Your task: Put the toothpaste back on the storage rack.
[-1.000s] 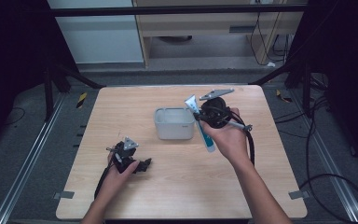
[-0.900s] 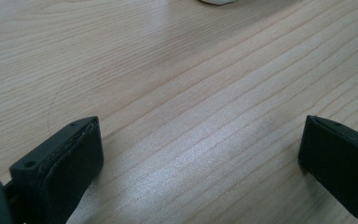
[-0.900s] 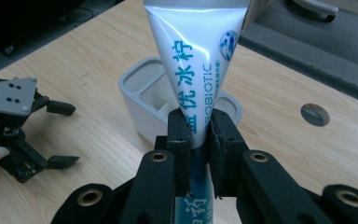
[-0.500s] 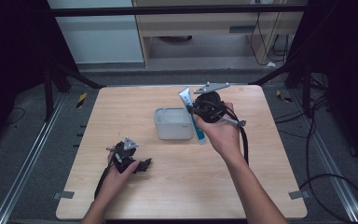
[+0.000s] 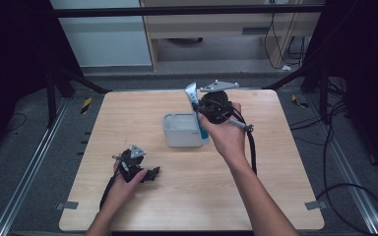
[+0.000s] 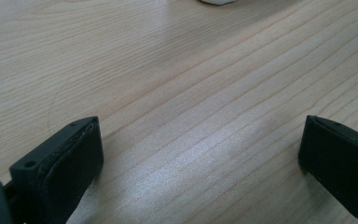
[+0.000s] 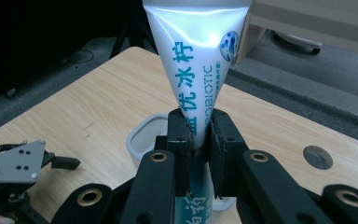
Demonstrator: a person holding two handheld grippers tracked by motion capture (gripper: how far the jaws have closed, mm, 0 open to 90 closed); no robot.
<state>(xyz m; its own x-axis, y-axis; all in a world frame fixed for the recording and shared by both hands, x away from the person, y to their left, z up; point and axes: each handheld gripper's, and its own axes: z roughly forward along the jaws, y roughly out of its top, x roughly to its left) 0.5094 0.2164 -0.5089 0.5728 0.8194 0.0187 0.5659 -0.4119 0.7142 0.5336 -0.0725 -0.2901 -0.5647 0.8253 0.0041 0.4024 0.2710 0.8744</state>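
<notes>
Desk: pale wooden desk [image 5: 192, 196], carries everything; bare grain under the idle tool.
Container: white rounded-square plastic tub [image 5: 182, 131], mid-desk, open top up, judged the drop target.
Tube: white-and-teal squeezable toothpaste tube [image 7: 196, 60], crimped end up, cap end down, held at the tub's right rim so it can go in upright.
Right tool [image 5: 204, 110]: clamped on the tube's middle, jaws pinching its flat faces.
Left tool [image 5: 150, 173]: jaws apart, parked low on the desk, near-left, well clear.

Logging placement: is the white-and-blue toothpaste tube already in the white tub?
Not fully. The white-and-blue toothpaste tube stands roughly upright, clamped in the right gripper above the white rectangular plastic tub; its lower end is hidden.
</notes>
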